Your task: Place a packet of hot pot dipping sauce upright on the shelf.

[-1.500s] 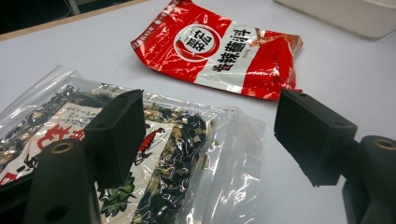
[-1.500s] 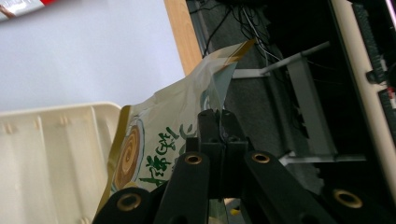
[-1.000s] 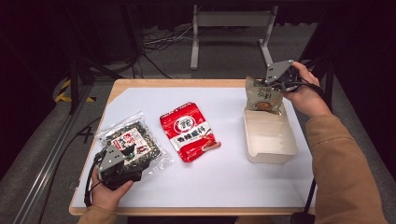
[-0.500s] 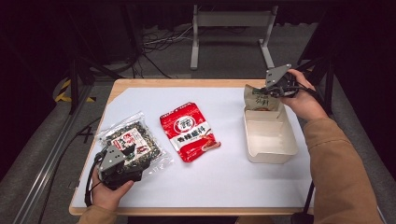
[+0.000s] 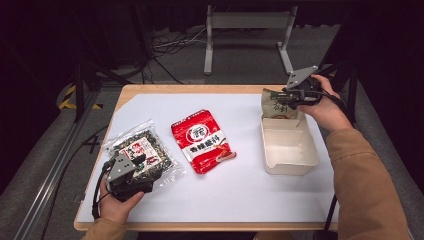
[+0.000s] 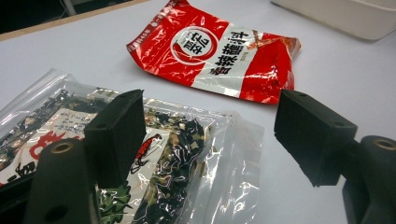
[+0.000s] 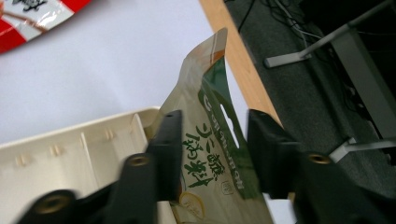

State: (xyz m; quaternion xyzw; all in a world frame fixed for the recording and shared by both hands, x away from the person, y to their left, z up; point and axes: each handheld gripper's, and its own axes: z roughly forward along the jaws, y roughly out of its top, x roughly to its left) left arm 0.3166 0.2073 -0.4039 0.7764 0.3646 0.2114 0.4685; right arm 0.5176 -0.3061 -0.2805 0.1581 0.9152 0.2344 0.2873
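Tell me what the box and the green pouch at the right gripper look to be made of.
Box: seemingly thin moulded plastic or pulp, matt cream, with ribbed walls. Green pouch: probably printed plastic film, glossy and creased, with a punched hang slot.

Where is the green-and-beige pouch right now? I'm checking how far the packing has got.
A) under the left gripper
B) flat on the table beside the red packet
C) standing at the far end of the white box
C: the green-and-beige pouch stands upright at the far end of the white box, between the right gripper's parted jaws.
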